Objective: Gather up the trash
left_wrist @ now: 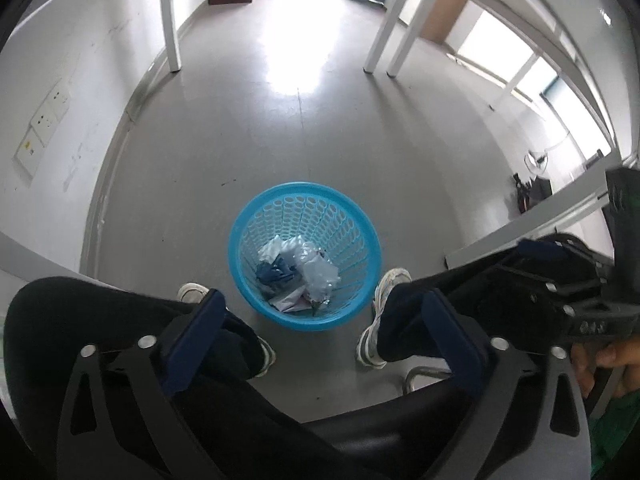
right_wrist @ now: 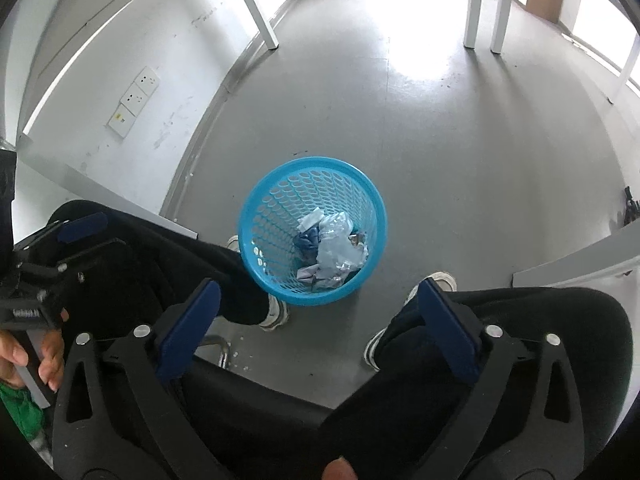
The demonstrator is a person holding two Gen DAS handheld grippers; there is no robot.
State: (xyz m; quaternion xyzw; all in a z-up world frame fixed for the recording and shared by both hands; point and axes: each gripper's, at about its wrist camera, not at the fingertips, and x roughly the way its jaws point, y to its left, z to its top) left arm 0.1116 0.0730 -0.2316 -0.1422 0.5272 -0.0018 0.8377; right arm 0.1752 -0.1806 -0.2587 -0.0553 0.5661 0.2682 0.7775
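- My right gripper (right_wrist: 318,304) hangs wide apart, holding nothing.
- At twelve o'clock from it, the blue basket (right_wrist: 256,216) stands on the grey floor (right_wrist: 460,140), crumpled trash (right_wrist: 334,250) inside.
- My left gripper (right_wrist: 60,248) shows at nine o'clock.

A blue perforated wastebasket (left_wrist: 304,256) stands upright on the grey floor. Crumpled paper and plastic trash (left_wrist: 298,270) lies heaped at its bottom.

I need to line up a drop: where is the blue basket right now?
The blue basket stands on the grey floor between the person's shoes, centred in both wrist views.
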